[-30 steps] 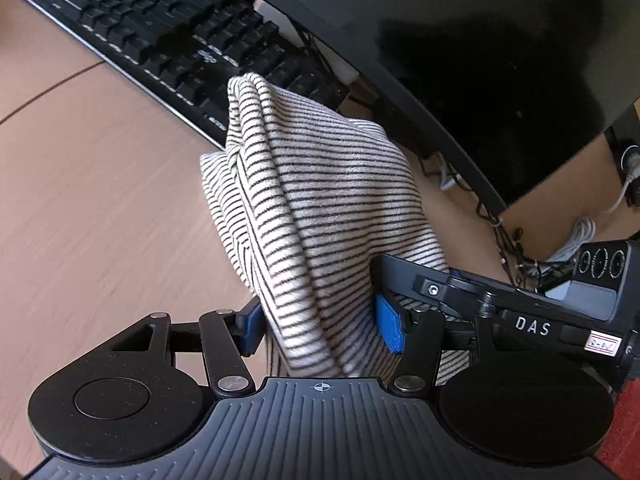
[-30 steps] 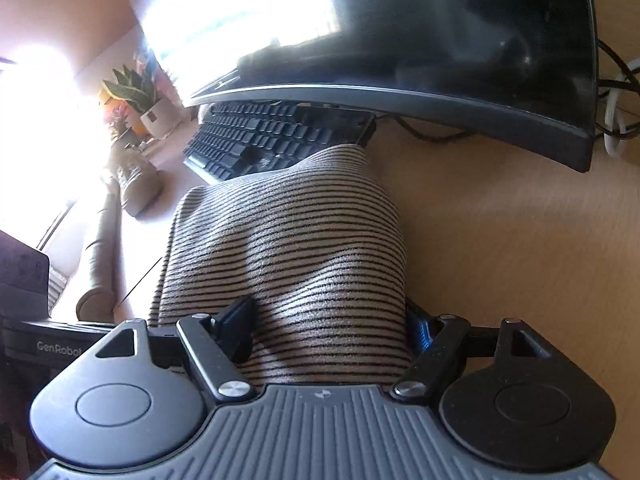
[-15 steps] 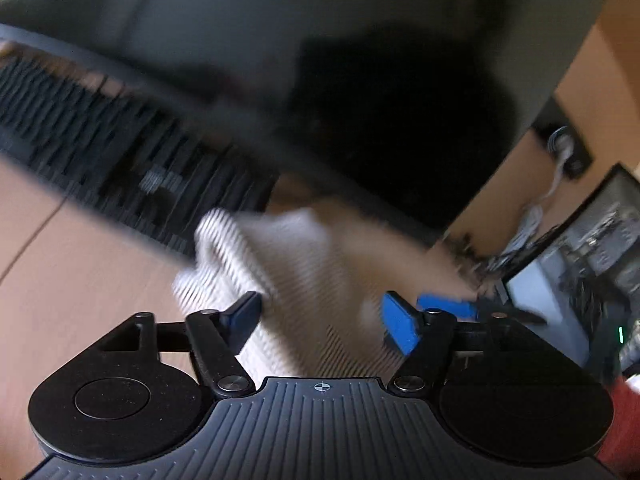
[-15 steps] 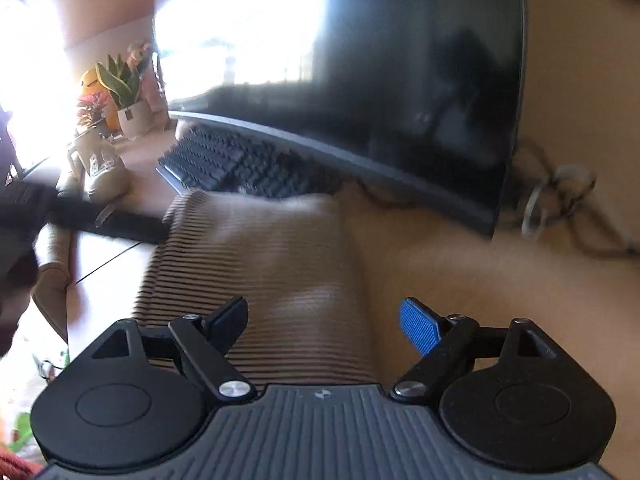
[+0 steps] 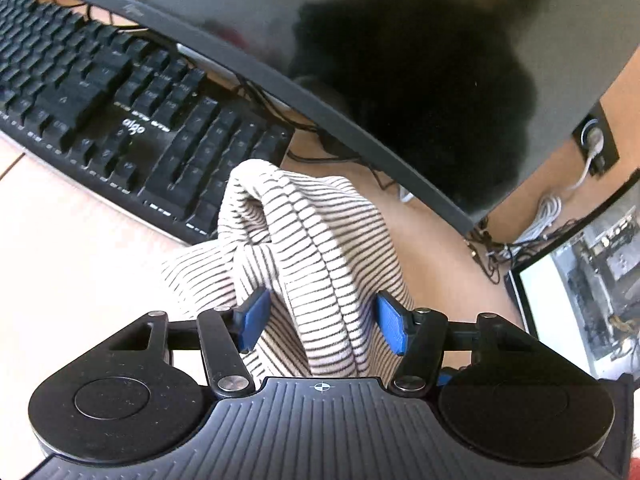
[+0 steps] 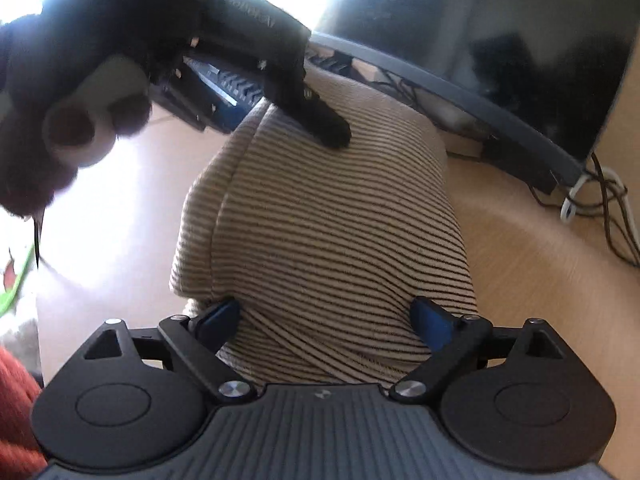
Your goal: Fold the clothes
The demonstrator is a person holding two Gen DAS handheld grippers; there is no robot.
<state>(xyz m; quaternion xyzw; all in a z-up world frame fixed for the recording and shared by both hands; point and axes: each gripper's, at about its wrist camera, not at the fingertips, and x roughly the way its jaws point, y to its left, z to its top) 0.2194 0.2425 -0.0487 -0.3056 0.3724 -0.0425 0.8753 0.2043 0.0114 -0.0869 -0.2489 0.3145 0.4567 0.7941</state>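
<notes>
A cream garment with thin dark stripes (image 5: 320,240) lies bunched on the wooden desk (image 5: 80,248), just in front of the keyboard. My left gripper (image 5: 322,324) has a thick fold of it between its blue pads (image 5: 252,320); its jaws are closing and both pads touch the cloth. My right gripper (image 6: 326,320) sits at the near end of the same garment (image 6: 320,232). Its jaws are opening wide, and the pads stand beside the mound. In the right wrist view the left gripper (image 6: 280,120) straddles the far end, held by a dark gloved hand (image 6: 60,92).
A black keyboard (image 5: 120,112) lies at the far left under a curved dark monitor (image 5: 400,60). Cables (image 6: 600,200) trail behind the monitor's base. A second lit screen (image 5: 580,288) stands at the right. A red sleeve (image 6: 16,400) shows at the lower left.
The garment, held up tall a second ago, now lies lower and bunched by the keyboard. The right jaws have spread wider. The left gripper has come into the right wrist view.
</notes>
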